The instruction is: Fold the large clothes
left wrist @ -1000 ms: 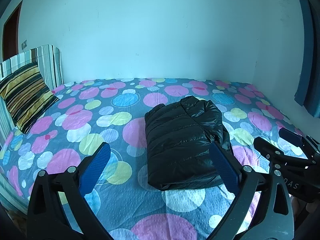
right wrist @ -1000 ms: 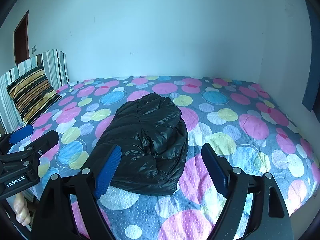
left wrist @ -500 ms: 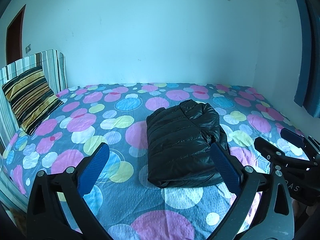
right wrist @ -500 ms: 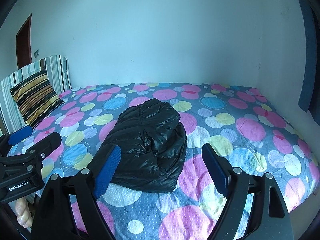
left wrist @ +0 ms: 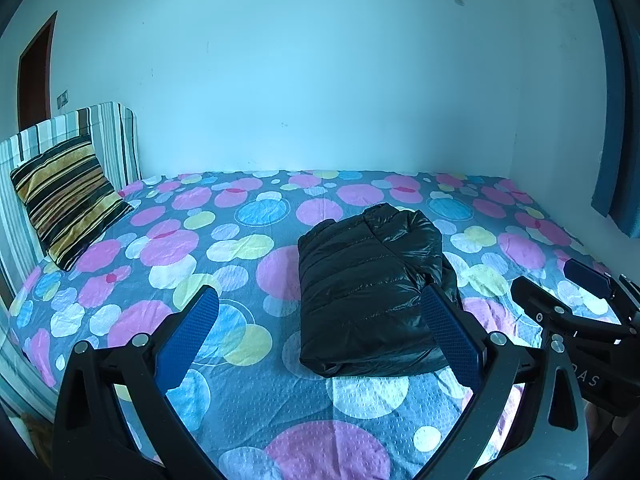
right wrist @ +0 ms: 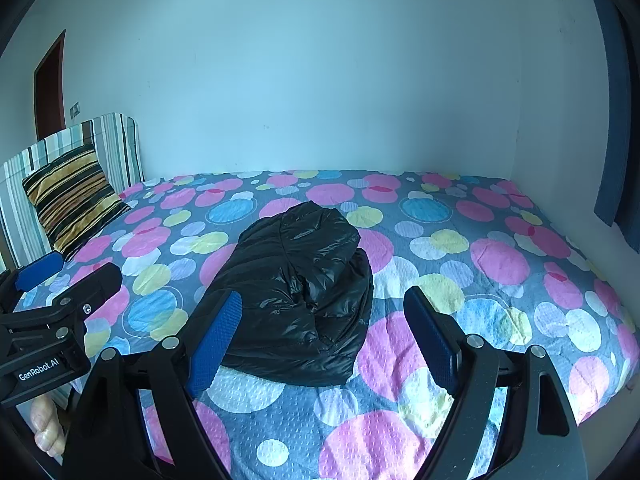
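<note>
We hold our left gripper (left wrist: 320,332) and right gripper (right wrist: 324,328) side by side, tipped down a little, both wide apart and empty. The folded black jacket (left wrist: 372,292) lies on the spotty bed (left wrist: 200,248) ahead of them.

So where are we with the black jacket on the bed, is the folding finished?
Looks done: the black puffer jacket lies as a compact folded bundle on the spotted bedsheet. Nothing is in hand; the left gripper and right gripper are both open, clear of it. What is left is at most neatening the looser hood end.
</note>
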The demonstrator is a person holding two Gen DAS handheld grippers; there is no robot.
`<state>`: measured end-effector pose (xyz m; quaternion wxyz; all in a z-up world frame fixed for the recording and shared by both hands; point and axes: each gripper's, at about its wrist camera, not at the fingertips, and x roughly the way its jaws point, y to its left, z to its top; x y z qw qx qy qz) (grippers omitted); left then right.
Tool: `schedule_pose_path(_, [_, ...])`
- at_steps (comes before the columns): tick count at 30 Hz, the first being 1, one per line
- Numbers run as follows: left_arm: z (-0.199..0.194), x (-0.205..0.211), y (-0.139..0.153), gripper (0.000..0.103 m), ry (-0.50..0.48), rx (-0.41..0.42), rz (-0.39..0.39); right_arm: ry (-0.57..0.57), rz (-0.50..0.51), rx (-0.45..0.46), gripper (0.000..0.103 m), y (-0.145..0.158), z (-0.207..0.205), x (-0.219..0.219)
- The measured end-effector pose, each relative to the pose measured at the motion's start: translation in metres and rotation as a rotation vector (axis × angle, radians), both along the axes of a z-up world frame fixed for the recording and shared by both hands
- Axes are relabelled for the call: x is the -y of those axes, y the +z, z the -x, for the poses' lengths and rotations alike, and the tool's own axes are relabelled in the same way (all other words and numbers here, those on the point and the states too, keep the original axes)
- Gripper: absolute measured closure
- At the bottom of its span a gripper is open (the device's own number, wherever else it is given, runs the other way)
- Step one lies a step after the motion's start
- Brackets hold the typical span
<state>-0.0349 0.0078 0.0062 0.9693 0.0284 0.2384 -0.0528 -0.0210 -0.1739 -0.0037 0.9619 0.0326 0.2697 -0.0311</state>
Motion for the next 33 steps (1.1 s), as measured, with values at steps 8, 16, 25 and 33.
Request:
schedule_pose_path(8, [-0.0012,-0.0021,-0.0002,0.002,0.003,-0.003,0.009,0.005,0.001,-0.003,0.021,0.0020,0.0012,-0.0013])
schedule_pose_path(16, [-0.0008,-0.0033,-0.0002,0.002,0.000,-0.003,0.012,0.004,0.000,-0.002,0.021,0.0008,0.0008,-0.0021])
schedule_pose_path(25, [0.0002,-0.0026,-0.0001,0.002,0.004,-0.002,0.015,0.004,0.000,-0.002,0.021,0.0007,0.0012,-0.0026])
schedule_pose_path(33, [-0.0003,-0.0003,0.0019,0.002,0.006,-0.006,0.027,0.005,0.002,-0.003,0.021,0.0007,0.0014,-0.0034])
